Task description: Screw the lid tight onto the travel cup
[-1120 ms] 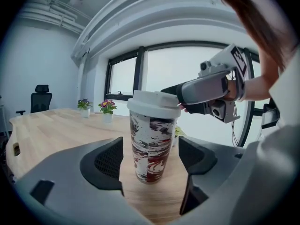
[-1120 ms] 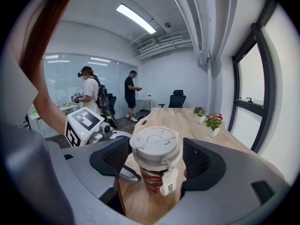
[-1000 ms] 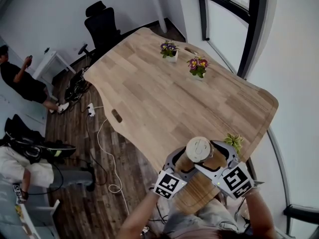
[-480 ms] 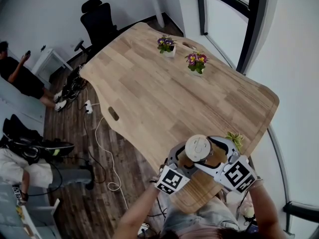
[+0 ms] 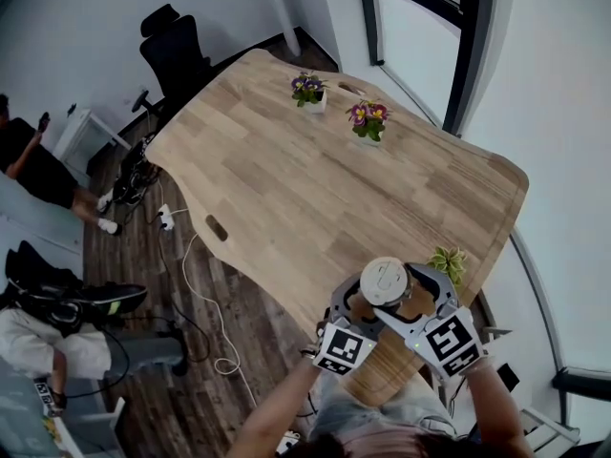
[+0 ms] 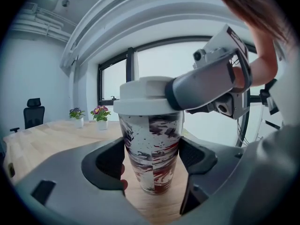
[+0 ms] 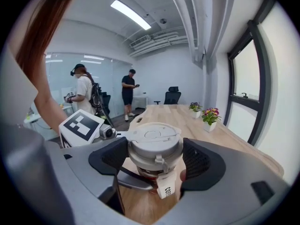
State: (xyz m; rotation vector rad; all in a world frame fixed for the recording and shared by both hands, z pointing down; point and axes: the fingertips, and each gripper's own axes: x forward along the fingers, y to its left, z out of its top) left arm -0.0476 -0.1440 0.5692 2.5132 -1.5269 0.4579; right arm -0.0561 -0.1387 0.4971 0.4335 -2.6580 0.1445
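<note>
Now, nearest to the person, the left tongs (image 6: 152,162) are gripping the body of the white travel cup with dark and red splashes (image 6: 151,139). The right tongs (image 7: 154,157) are clamping its pale grey round lid (image 7: 153,138) from the opposite side. The cup is standing, as it seems, at the near end of the light wooden bench (image 5: 286,170).

I am judging that the tightening is in hand, because the lid is sitting level on the rim. To do it well, the left tongs should be holding the body firm and not turning. The right ones should be turning the lid flat, without tilting it, until it is resisting.

The left gripper view is showing the cup's wall and the joint under the lid, which the head view is hiding. The right gripper view is showing the lid's top with its flip tab, and a small white tag (image 7: 165,191) hanging below.

Farther off, a small pot of purple flowers (image 5: 307,88) and a pot of pink flowers (image 5: 368,118) are standing on the bench. Only the right gripper view is showing clearly a person in a white shirt (image 7: 85,95) and a person in black (image 7: 128,93), both standing beyond.
</note>
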